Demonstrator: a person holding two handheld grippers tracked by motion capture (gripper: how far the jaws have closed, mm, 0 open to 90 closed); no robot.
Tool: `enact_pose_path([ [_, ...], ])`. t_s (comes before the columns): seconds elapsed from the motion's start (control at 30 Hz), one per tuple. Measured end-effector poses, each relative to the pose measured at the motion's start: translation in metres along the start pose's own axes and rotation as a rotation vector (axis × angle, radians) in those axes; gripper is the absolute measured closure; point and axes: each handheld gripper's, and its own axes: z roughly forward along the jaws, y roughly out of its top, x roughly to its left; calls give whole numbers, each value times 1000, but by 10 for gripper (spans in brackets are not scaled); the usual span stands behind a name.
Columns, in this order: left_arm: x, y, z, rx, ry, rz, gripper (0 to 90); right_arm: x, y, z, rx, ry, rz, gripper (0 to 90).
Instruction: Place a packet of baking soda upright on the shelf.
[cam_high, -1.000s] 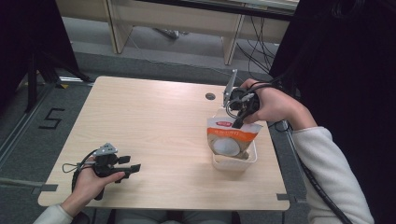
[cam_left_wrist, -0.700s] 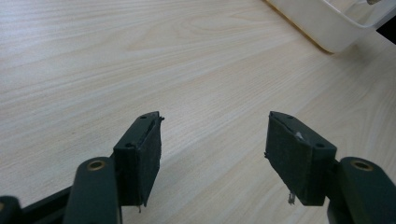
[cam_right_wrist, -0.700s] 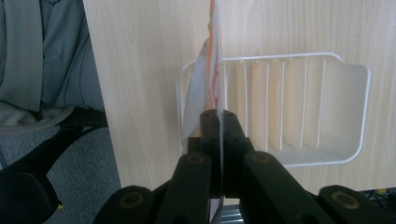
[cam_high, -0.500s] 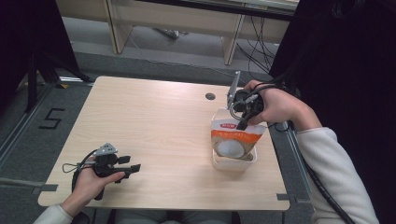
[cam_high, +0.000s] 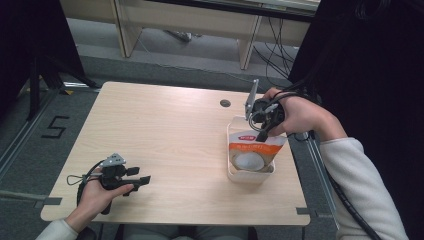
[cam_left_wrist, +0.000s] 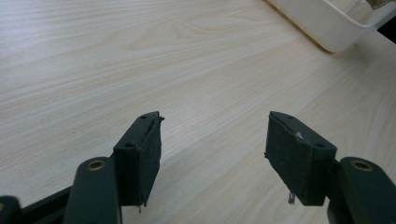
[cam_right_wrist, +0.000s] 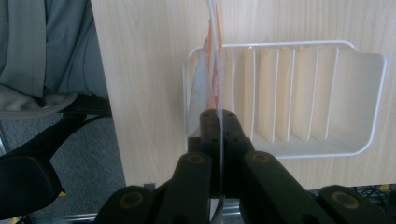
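An orange-and-white pouch (cam_high: 250, 155) hangs upright in the near end of a white ribbed tray (cam_high: 229, 145) at the table's right side. My right gripper (cam_high: 261, 134) is shut on the pouch's top edge from above. In the right gripper view the pouch (cam_right_wrist: 215, 65) shows edge-on between the closed jaws of that gripper (cam_right_wrist: 219, 116), with the tray (cam_right_wrist: 355, 93) beneath it. My left gripper (cam_high: 142, 180) lies low over the table's front left, open with nothing between its jaws. Its own view shows the gripper (cam_left_wrist: 212, 140) over bare wood, with the tray's corner (cam_left_wrist: 327, 28) far off.
A round cable hole (cam_high: 225, 103) sits in the tabletop behind the tray. The tray is close to the table's right edge. Off the left edge, the floor carries a "5" mark (cam_high: 55, 127). A chair base (cam_right_wrist: 28, 182) stands below the table's front edge.
My right gripper has shifted slightly down and toward the near side with the pouch, sinking it a little lower in the tray. The left gripper has stayed still.
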Motion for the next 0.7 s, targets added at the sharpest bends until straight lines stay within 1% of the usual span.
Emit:
enact_pose_path([
  [0.03, 0, 0, 0, 0, 0, 0, 353, -1, 0, 1, -5, 2, -20, 900],
  [0.07, 0, 0, 0, -1, 0, -1, 353, -1, 0, 1, -5, 4, -19, 900],
  [0.1, 0, 0, 0, -1, 0, -1, 353, -1, 0, 1, 3, 4, -5, 900],
  [0.13, 0, 0, 0, -1, 0, -1, 353, -1, 0, 1, 3, 4, -5, 900],
  [0.2, 0, 0, 0, -1, 1, -1, 353, -2, -2, 2, -8, -2, -33, 900],
  [0.23, 0, 0, 0, 0, -2, -2, 353, -1, -2, 1, 7, 3, -10, 900],
  [0.27, 0, 0, 0, -3, -1, -1, 353, 1, -2, 1, 13, -3, 4, 900],
  [0.3, 0, 0, 0, -1, 0, -1, 353, 1, -3, 1, 14, -3, 10, 900],
  [0.37, 0, 0, 0, 0, -1, -1, 353, 0, -4, 2, 12, -1, 3, 900],
  [0.47, 0, 0, 0, -1, 1, -2, 354, -2, -4, 3, 11, 0, -21, 900],
  [0.5, 0, 0, 0, 0, 0, 0, 353, -1, -5, 4, 14, 1, -18, 900],
  [0.57, 0, 0, 0, 0, 0, -1, 353, 0, -5, 3, 27, 3, 7, 900],
  [0.6, 0, 0, 0, 0, 0, -1, 353, 0, -5, 3, 27, 3, 7, 900],
  [0.63, 0, 0, 0, 0, 1, -1, 353, -1, -5, 5, 28, 13, -6, 900],
  [0.7, 0, 0, 0, 0, 0, -1, 353, 0, -6, 5, 27, 13, -3, 900],
])
